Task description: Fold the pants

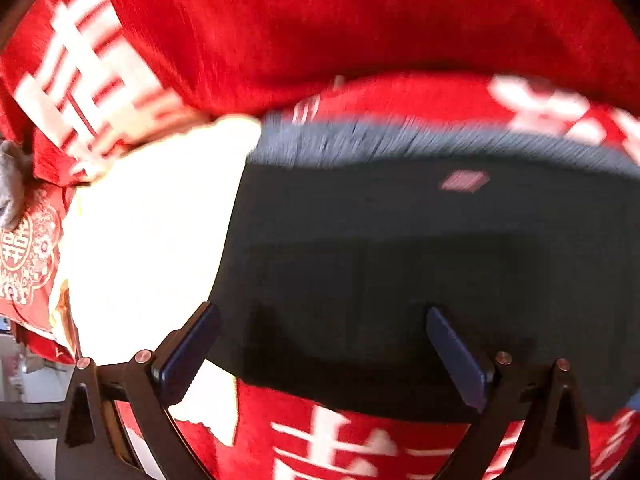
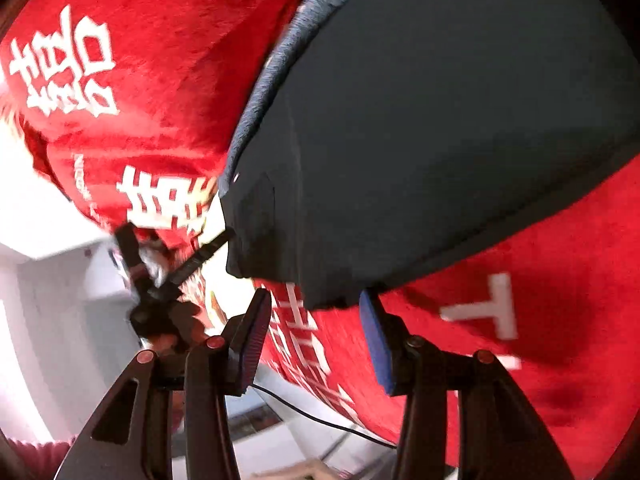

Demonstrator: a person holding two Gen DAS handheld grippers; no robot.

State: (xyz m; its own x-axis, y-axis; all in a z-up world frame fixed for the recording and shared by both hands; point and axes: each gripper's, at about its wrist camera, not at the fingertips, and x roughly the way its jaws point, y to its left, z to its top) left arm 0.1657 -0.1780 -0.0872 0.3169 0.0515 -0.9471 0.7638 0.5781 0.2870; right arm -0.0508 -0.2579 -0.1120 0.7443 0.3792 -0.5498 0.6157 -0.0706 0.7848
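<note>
Dark folded pants [image 1: 400,260] with a ribbed grey-blue waistband [image 1: 400,142] lie on a red blanket [image 1: 300,28] printed with white characters. My left gripper [image 1: 322,318] hovers over the pants' near part, open wide, with nothing between its fingers. In the right wrist view the pants [image 2: 440,120] fill the upper right and the waistband [image 2: 272,76] runs down their left side. My right gripper [image 2: 314,300] stands open at the pants' lower corner; its pads press on nothing. The left gripper [image 2: 176,244] shows blurred to the left, jaws spread.
A bright white cloth [image 1: 148,232] lies left of the pants. A red embroidered cushion [image 1: 28,256] sits at the far left. Past the blanket's edge are a pale floor [image 2: 52,320] and a black cable [image 2: 320,420]. Both views are motion-blurred.
</note>
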